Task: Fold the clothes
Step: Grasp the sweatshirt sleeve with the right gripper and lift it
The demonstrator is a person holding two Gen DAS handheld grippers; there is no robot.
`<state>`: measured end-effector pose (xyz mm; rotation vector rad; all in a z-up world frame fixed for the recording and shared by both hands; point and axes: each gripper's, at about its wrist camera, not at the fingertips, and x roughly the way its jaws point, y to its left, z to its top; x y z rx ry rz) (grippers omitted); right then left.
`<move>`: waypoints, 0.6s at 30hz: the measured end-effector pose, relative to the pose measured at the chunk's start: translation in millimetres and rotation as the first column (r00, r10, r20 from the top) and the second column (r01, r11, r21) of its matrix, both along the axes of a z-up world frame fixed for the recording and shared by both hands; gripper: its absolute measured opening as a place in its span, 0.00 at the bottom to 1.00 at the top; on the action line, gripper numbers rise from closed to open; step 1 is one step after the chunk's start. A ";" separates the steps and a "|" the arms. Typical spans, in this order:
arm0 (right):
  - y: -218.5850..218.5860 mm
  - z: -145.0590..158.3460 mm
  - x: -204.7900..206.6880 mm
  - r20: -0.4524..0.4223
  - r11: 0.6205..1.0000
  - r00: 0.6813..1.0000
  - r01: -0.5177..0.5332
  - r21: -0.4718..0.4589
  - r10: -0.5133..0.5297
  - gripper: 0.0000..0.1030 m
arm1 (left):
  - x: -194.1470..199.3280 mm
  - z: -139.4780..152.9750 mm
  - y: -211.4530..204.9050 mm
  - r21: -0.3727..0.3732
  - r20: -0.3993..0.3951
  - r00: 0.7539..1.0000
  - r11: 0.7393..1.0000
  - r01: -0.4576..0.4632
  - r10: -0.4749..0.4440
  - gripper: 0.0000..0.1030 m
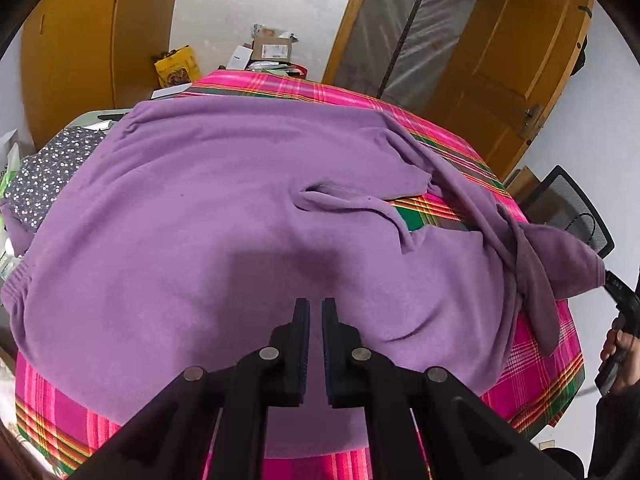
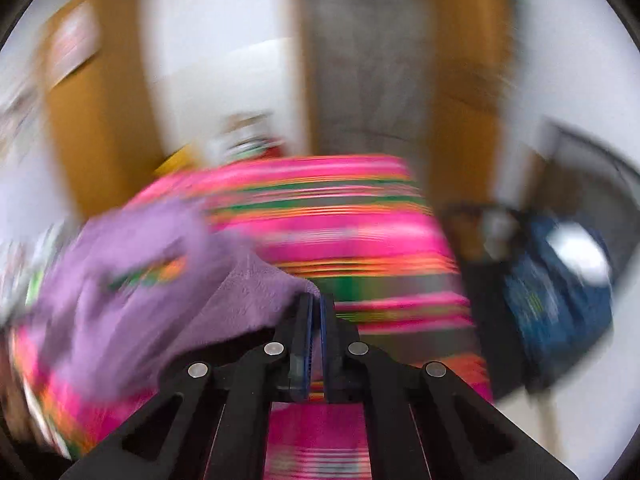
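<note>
Garment: one purple fleece piece, spread flat over most of the plaid cloth on the table, soft nap, few wrinkles. One long sleeve trails from 1 o'clock to 4 o'clock, its end hanging past the table edge. A small fold at centre exposes the plaid.

Left gripper: black, two fingers with blue ribbed pads, nearly closed, thin slit between the pads, nothing in it; it hangs over the fleece at 6 o'clock.

Right gripper: view heavily blurred; fingers drawn together, purple fleece edge bunched at the tips from 10 o'clock; grip looks pinched on the cloth.

One hand at 4 o'clock in the left view, on a black handle.

Plaid is pink, green and orange, woven. One dotted grey fabric at 9 o'clock. Boxes at 12 o'clock. Two wooden doors behind.
</note>
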<state>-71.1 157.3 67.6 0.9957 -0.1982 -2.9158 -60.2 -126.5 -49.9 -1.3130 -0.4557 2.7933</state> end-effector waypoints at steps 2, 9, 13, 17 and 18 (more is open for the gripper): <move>32.2 -7.2 -4.4 0.058 0.990 0.989 0.141 -0.018 -0.139 0.07 | -1.8 -0.6 1.7 0.000 0.000 1.000 1.000 0.006 -0.006 0.05; 34.6 -14.5 10.9 0.048 0.991 0.990 0.131 0.002 -0.131 0.37 | -8.6 -5.4 8.5 0.004 0.020 1.000 1.000 0.023 -0.023 0.05; -42.3 -17.4 15.5 0.052 0.971 0.972 -0.233 0.055 0.231 0.47 | -13.2 -6.5 17.4 0.001 0.026 0.999 0.999 0.047 -0.047 0.05; -101.0 -37.3 12.9 0.111 0.888 0.895 -0.444 0.121 0.432 0.47 | -12.9 -5.9 24.9 0.002 0.026 0.997 0.998 0.067 -0.067 0.05; -109.1 -44.8 7.1 0.139 0.871 0.881 -0.470 0.143 0.453 0.47 | -13.1 -6.6 27.1 0.001 0.029 0.997 0.997 0.072 -0.072 0.05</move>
